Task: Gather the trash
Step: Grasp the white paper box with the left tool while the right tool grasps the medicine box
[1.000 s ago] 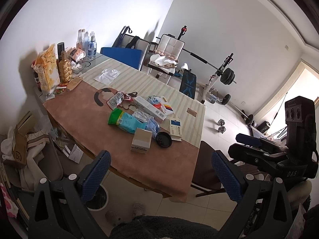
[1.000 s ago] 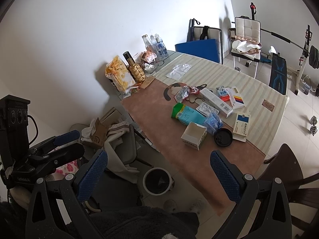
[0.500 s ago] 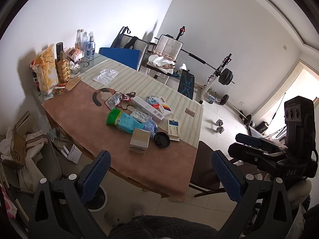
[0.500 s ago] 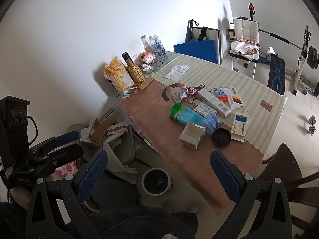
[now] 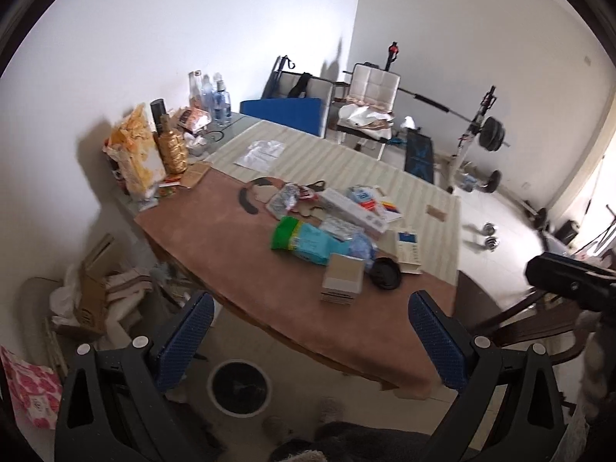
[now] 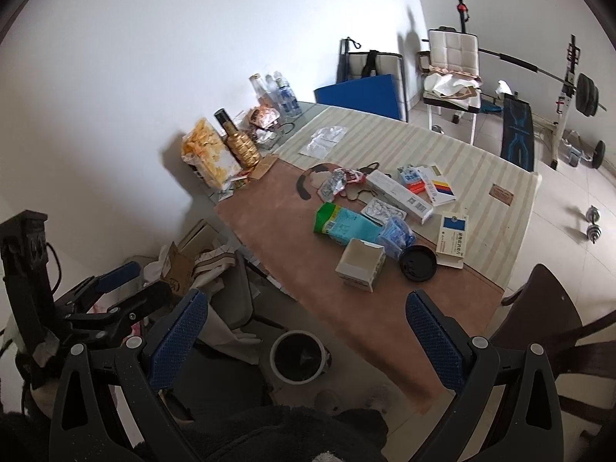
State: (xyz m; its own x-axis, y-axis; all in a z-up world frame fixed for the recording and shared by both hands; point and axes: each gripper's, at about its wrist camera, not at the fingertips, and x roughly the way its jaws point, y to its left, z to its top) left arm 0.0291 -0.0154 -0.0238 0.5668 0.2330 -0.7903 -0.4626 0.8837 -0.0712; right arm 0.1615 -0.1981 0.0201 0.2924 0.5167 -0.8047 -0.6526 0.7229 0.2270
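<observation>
one round white waste bin with a dark inside (image 5: 238,388) (image 6: 299,355) stands on the floor at the near edge of the long bench covered in brown and striped cloth (image 5: 231,242) (image 6: 292,231); nothing can be made out in it. one small open-topped white cardboard box (image 5: 342,277) (image 6: 361,264) sits on the brown cloth, and its inside looks bare. at two o'clock from it, just beside it, lies one flat black round lid (image 5: 385,273) (image 6: 418,263). at eleven o'clock from the box lies one green-and-teal plastic pack (image 5: 304,239) (image 6: 344,225), with a crumpled blue wrapper (image 5: 362,248) (image 6: 396,235) between pack and lid. one long white carton (image 5: 352,211) (image 6: 400,195) lies beyond them, and one white-and-blue flat medicine box (image 5: 409,251) (image 6: 453,235) is at three o'clock from the lid. at the far left corner stand one gold textured bottle (image 5: 172,146) (image 6: 239,144), one yellow snack bag (image 5: 134,158) (image 6: 208,156) and about three clear bottles (image 5: 210,96) (image 6: 275,94).

the left tool (image 5: 312,340) and the right tool (image 6: 308,337) both hang above the bench's near edge with their blue-padded fingers spread wide, holding nothing. compared with half a second ago, the left camera has swung leftward: the bin now shows whole in it, and the right tool has slid to its right edge.
</observation>
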